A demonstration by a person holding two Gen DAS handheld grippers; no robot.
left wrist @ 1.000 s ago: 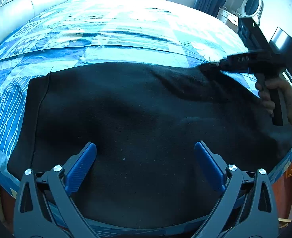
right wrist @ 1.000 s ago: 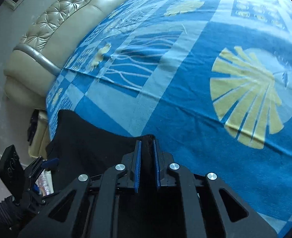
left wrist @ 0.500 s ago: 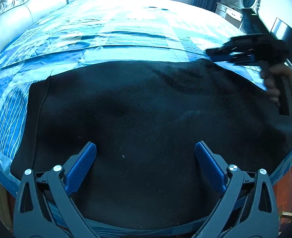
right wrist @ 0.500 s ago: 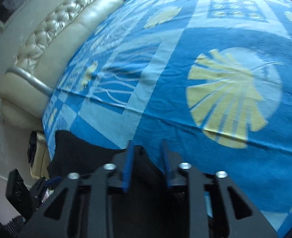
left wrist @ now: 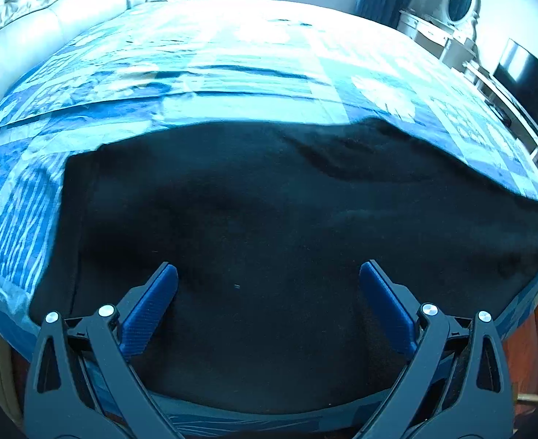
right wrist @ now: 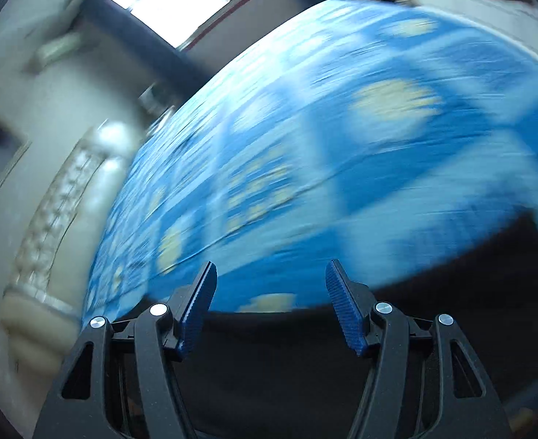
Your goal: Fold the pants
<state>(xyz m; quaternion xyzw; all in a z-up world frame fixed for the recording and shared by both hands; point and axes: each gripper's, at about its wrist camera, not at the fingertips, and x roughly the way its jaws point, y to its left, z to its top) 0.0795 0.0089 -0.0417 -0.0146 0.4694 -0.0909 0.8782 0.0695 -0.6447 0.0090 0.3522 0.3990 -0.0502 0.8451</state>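
Black pants lie spread flat across the near part of a bed with a blue patterned cover. My left gripper hangs open above the near middle of the cloth, holding nothing. The right wrist view is blurred by motion. In it my right gripper has its jaws opening with nothing between them, and the pants show as a dark patch at the lower right, below and beyond the fingers. The right gripper does not appear in the left wrist view.
A cream tufted headboard runs along the bed's left side and shows blurred as the headboard in the right wrist view. A white dresser with an oval mirror and a dark screen stand at the right. The bed's near edge lies just below the pants.
My right gripper let go of the pants' far right corner, opened and swung away fast, leaving the left wrist view. That corner now lies flat on the cover. The left gripper stayed put.
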